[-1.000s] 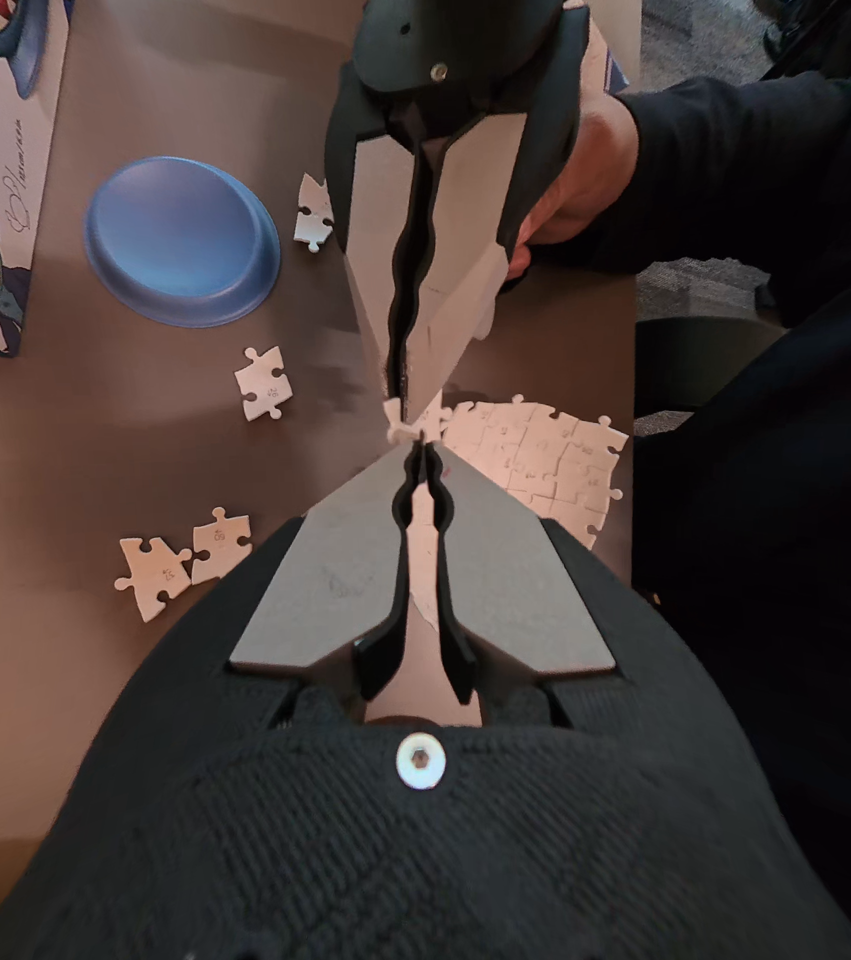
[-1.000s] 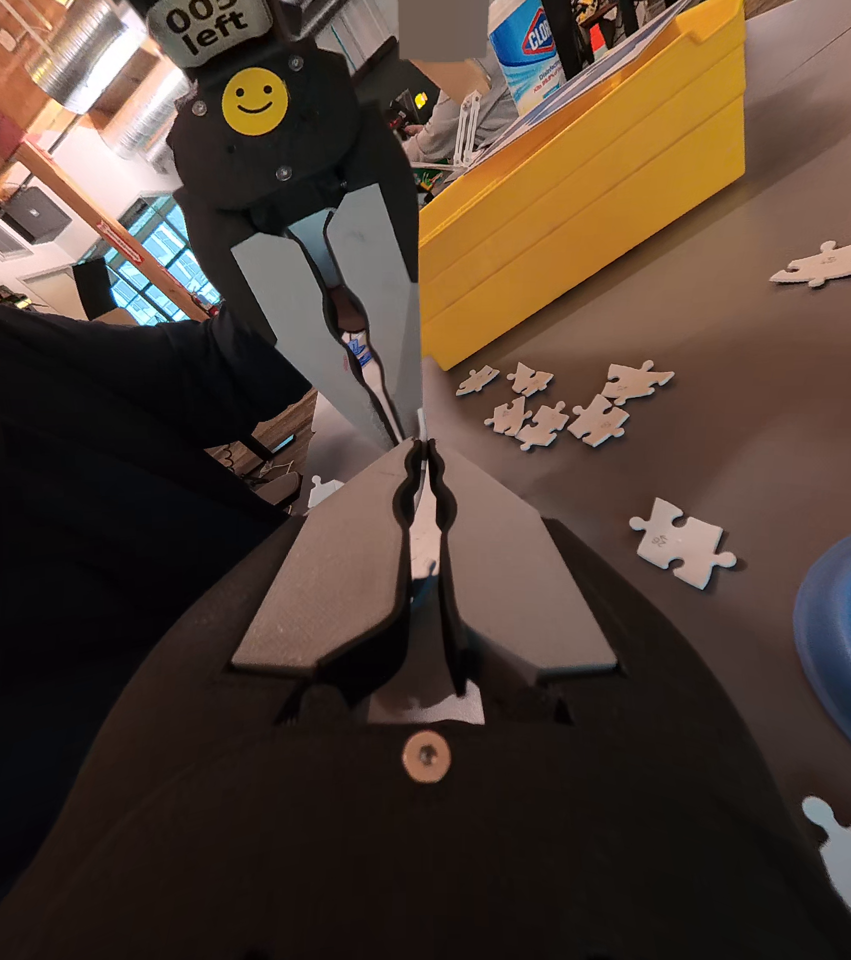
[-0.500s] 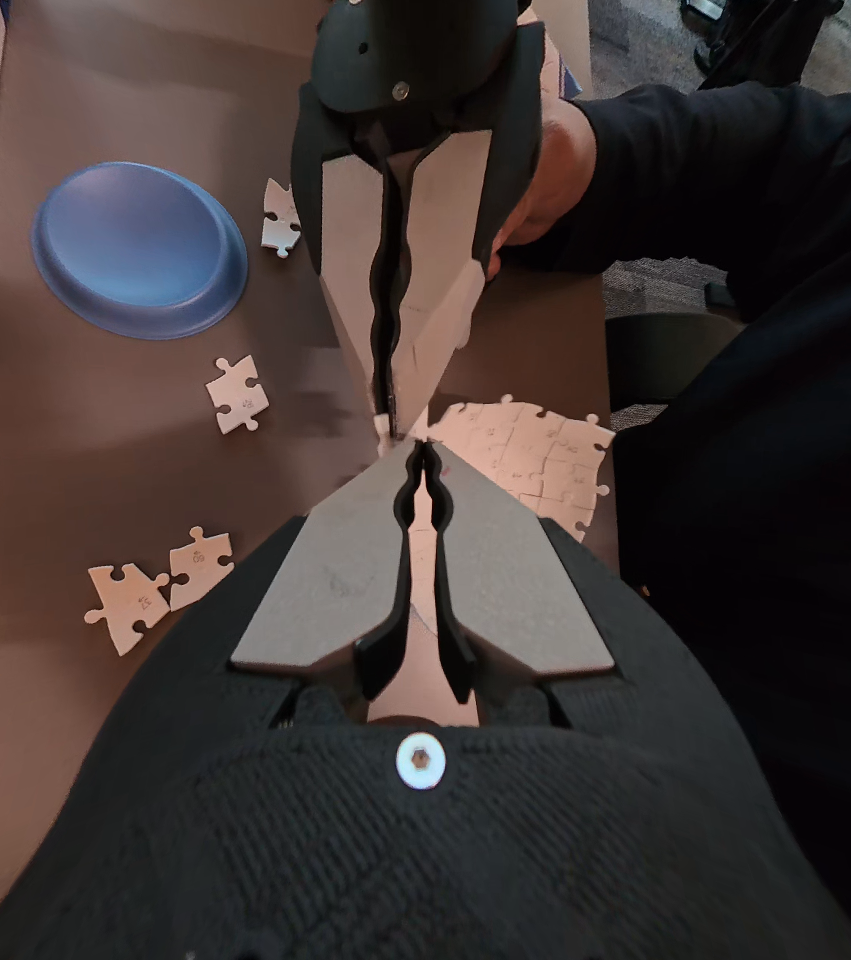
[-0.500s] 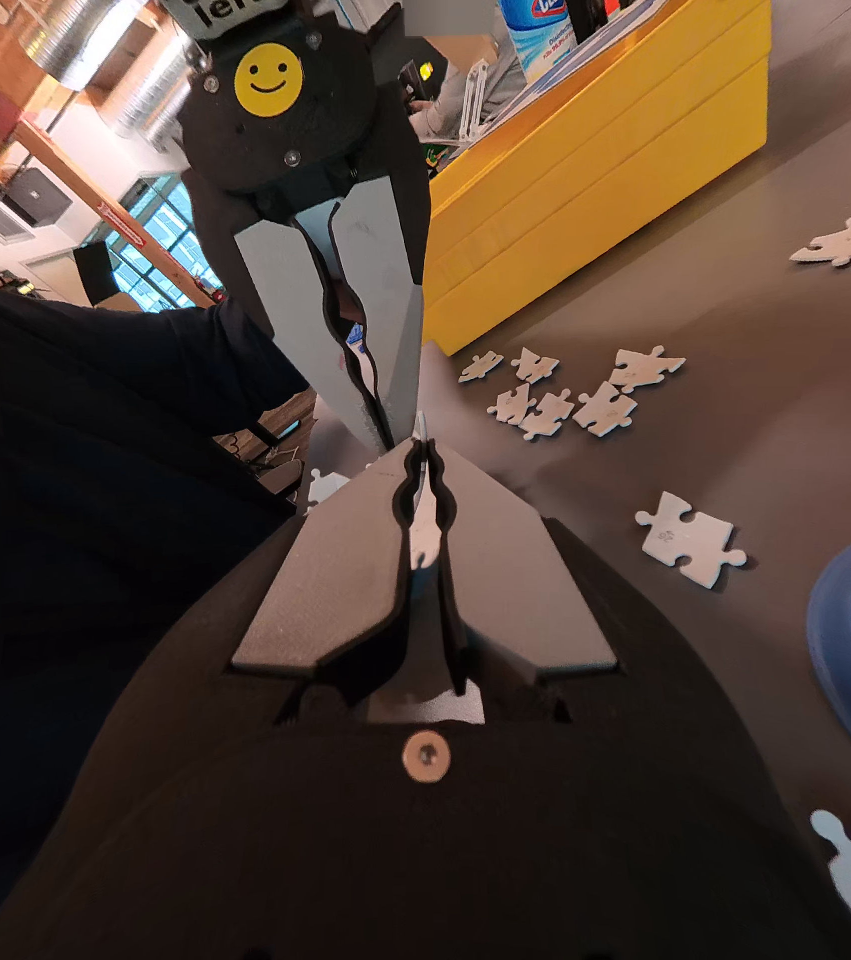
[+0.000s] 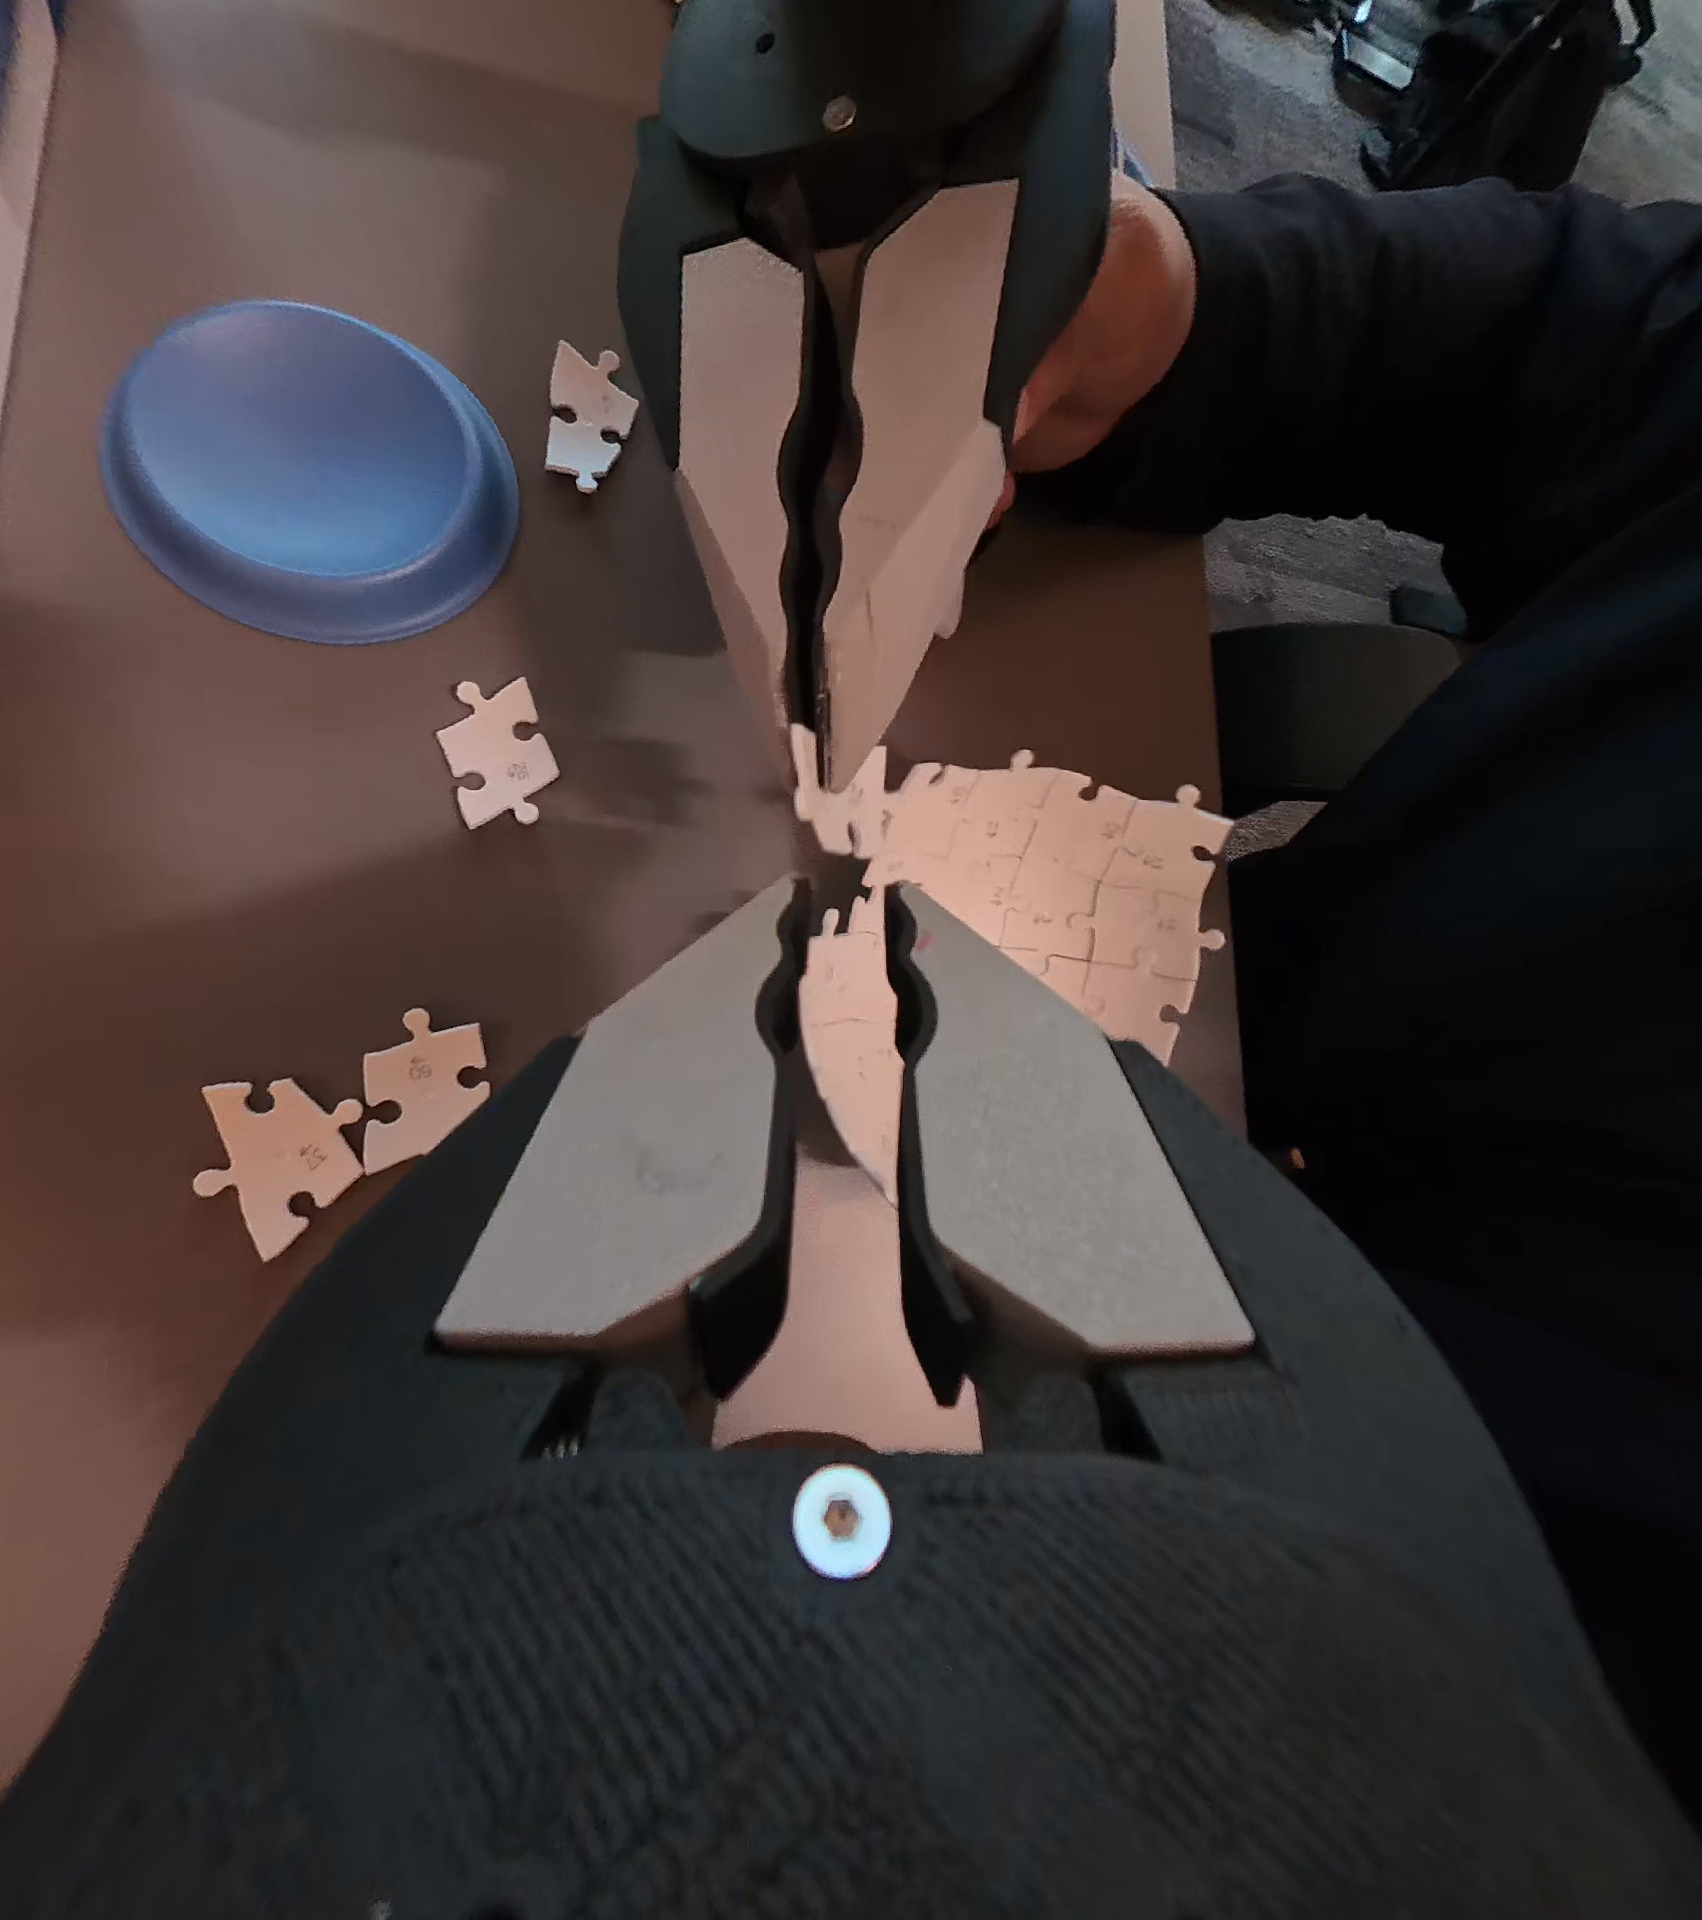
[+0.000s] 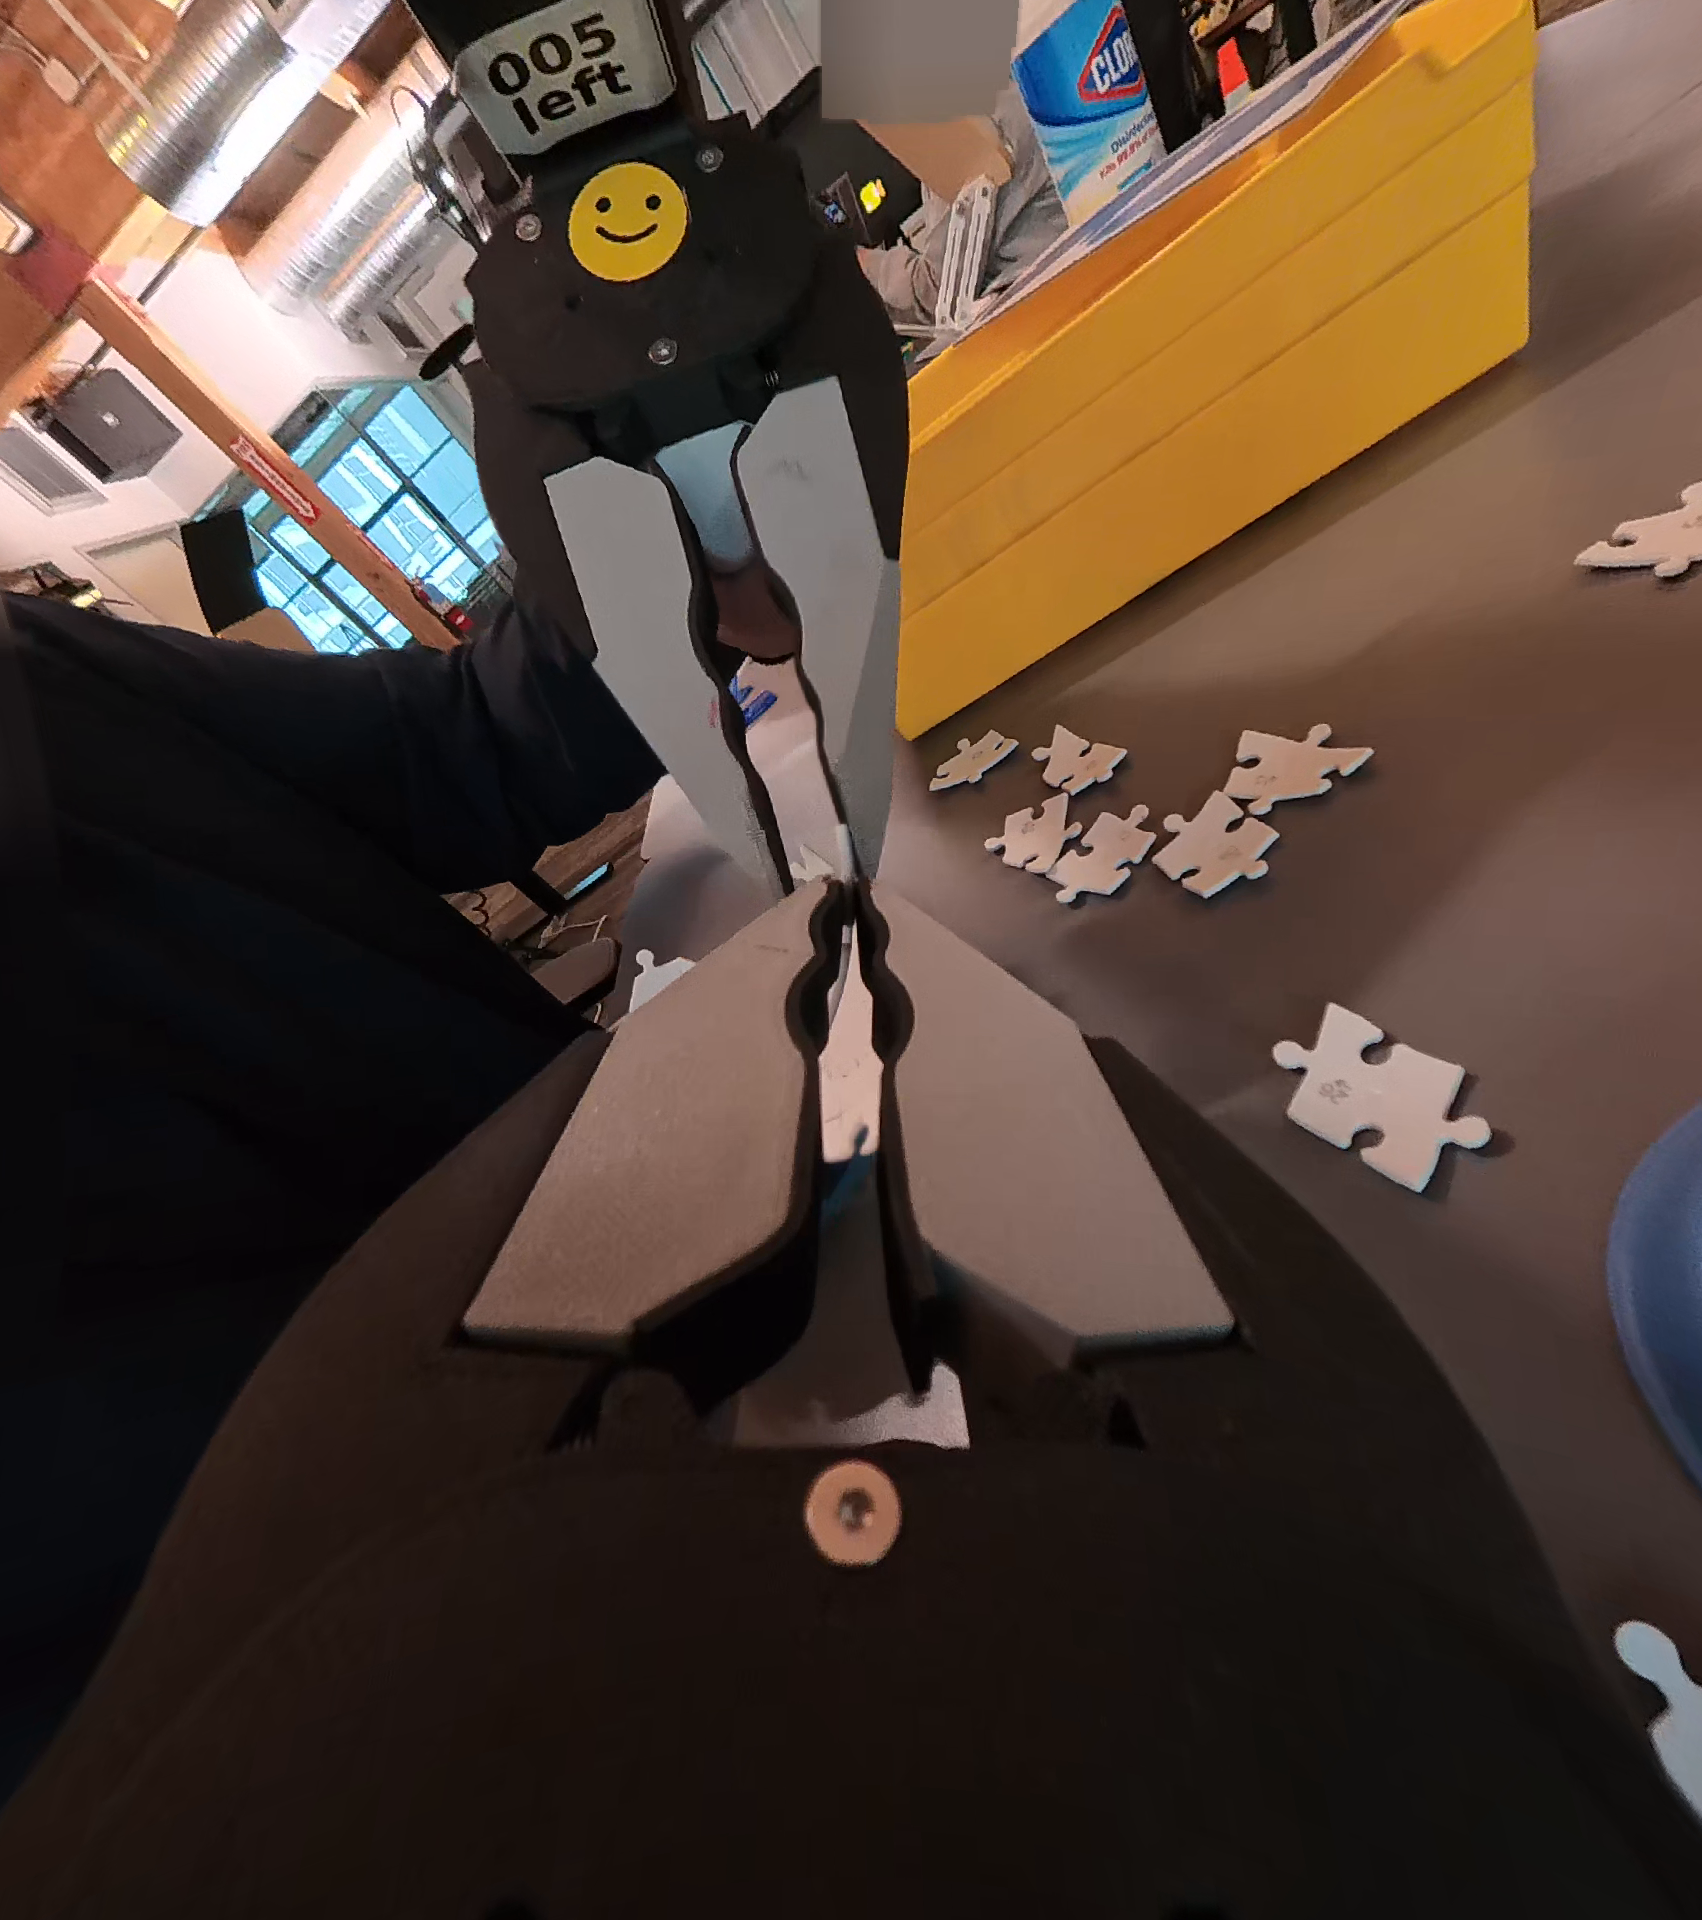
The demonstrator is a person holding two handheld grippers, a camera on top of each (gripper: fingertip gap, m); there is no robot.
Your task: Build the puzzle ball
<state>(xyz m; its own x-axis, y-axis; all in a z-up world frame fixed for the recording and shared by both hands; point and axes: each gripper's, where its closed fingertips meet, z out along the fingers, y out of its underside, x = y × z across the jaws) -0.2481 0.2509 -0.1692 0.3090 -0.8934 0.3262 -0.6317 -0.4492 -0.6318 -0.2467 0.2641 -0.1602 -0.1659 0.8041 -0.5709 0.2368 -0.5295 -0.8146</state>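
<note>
- Tabletop (image 5: 203,935): dark brown; it carries everything loose listed below.
- Yellow bin (image 6: 1242,343): at 1 o'clock in the right wrist view, well apart from the work.
- Blue dish (image 5: 307,468): at 10 o'clock in the left wrist view, empty.
- Assembled puzzle section (image 5: 1086,883): a curved white sheet of joined pieces, lifted off the tabletop at 2 o'clock of my left claw (image 5: 842,894). That claw is pressed together on the section's near edge.
- Right claw (image 5: 816,748): comes in from 12 o'clock, pinching a single piece (image 5: 821,805) against the section's far edge.
- Loose pieces: one (image 5: 499,753) at 10 o'clock, a touching pair (image 5: 348,1122) at 8 o'clock, one (image 5: 589,428) beside the dish, a cluster (image 6: 1127,821) near the bin.
- Risk, as I judge it: the two claw tips nearly meet, so a misaligned tab could buckle the thin section or pop joined pieces apart; too hard a push could slip the piece from my right claw.
</note>
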